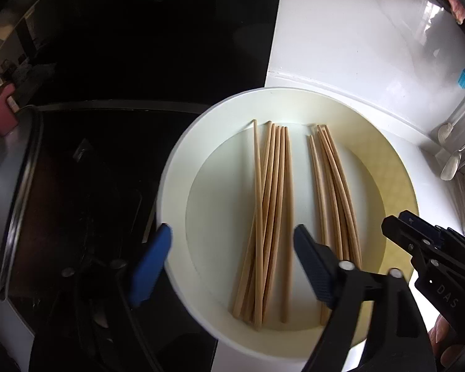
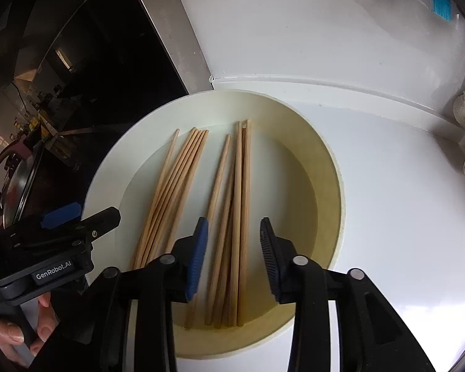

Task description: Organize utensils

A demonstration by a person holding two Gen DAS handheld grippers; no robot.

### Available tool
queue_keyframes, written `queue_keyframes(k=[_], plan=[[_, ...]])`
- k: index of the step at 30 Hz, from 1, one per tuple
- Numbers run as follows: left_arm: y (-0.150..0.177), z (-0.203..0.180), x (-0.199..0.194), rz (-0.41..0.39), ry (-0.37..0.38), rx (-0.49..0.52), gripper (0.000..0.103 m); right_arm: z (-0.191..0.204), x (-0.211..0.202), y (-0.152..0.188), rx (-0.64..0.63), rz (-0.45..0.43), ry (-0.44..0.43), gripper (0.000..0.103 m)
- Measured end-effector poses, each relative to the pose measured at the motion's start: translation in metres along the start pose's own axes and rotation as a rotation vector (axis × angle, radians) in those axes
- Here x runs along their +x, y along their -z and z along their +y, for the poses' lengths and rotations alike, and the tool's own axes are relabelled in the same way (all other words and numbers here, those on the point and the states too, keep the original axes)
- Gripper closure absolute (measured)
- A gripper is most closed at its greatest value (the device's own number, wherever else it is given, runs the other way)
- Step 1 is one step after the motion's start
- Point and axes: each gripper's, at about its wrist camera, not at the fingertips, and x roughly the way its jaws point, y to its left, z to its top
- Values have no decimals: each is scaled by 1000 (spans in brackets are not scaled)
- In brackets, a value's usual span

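A shallow cream plate [image 1: 176, 170] holds two bundles of wooden chopsticks lying lengthwise. My left gripper [image 1: 232, 232] is open wide, its blue pads on either side of the left bundle [image 1: 269, 192] and clear of it. My right gripper [image 2: 234, 223] is open more narrowly, with the right bundle [image 2: 240, 186] showing in the gap and neither pad touching the sticks. The left bundle [image 2: 176, 179] lies just left of it on the plate [image 2: 334, 186]. Each gripper also shows at the edge of the other view: the right gripper [image 1: 398, 220] and the left gripper [image 2: 90, 214].
The plate sits on a white counter [image 2: 387, 186] beside a dark stovetop [image 1: 108, 62]. A metal pot [image 1: 9, 186] stands at the left. White spoons [image 1: 449, 167] lie at the far right. A person's fingers [image 2: 15, 334] hold the left gripper's handle.
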Motion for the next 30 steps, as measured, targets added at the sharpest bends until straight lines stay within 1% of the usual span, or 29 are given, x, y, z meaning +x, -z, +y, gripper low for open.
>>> queue_keyframes(k=[2,4,6,12,17,24,30], plan=[[3,1,-10,-11,-2,-12,13,1,-8,4,-7,-4,-6,61],[6,2,-19,-18,-5,-14,11,3,-16,9,-22,-6,3,55],[10,1,-29,-30,-15,-13,7,5,-21,13,-33,-6,13,52],[16,-4,-48,-44,-20,-18,7,1,-38,25,-21,-9,29,47],[18,-13,-54,-55,-37,-6,7,-2,-50,29,-8,-18,56,46],[24,-15,-67,-67,-49,-3,7,-3,-63,32,-8,-34,62,46],[23,-16,-68,-72,-51,-4,7,-1,-67,30,-13,-43,61,45]])
